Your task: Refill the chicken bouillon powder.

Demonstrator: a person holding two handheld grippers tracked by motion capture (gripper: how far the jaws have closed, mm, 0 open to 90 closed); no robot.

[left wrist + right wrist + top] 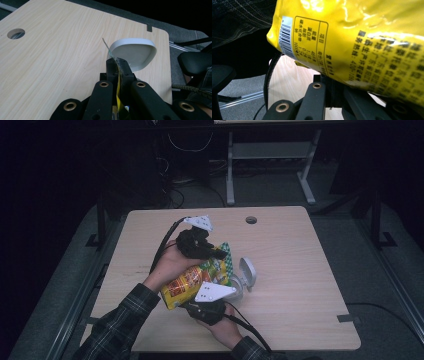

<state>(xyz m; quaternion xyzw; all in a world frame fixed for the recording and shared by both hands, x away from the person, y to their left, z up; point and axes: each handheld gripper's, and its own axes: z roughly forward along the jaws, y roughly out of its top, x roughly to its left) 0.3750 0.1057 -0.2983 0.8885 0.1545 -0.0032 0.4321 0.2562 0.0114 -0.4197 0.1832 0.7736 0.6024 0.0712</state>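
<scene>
I have the bag (192, 282) lifted off the bench (300, 265), just left of the white lid (248, 272). My left gripper (117, 65) is pinching the bag's thin top edge (lid right behind it). My right gripper (329, 80) sits under the bag's yellow back; I cannot tell its jaw state.

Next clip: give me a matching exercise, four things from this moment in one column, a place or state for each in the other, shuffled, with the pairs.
Things
1. snack bag
2. white lid
3. left gripper
4. table hole

Places or states
A. hinged open beside the bag
B. near the table's far edge
C. held above the table between both grippers
D. shut on the bag's top edge

Pairs: 1-C, 2-A, 3-D, 4-B
</scene>
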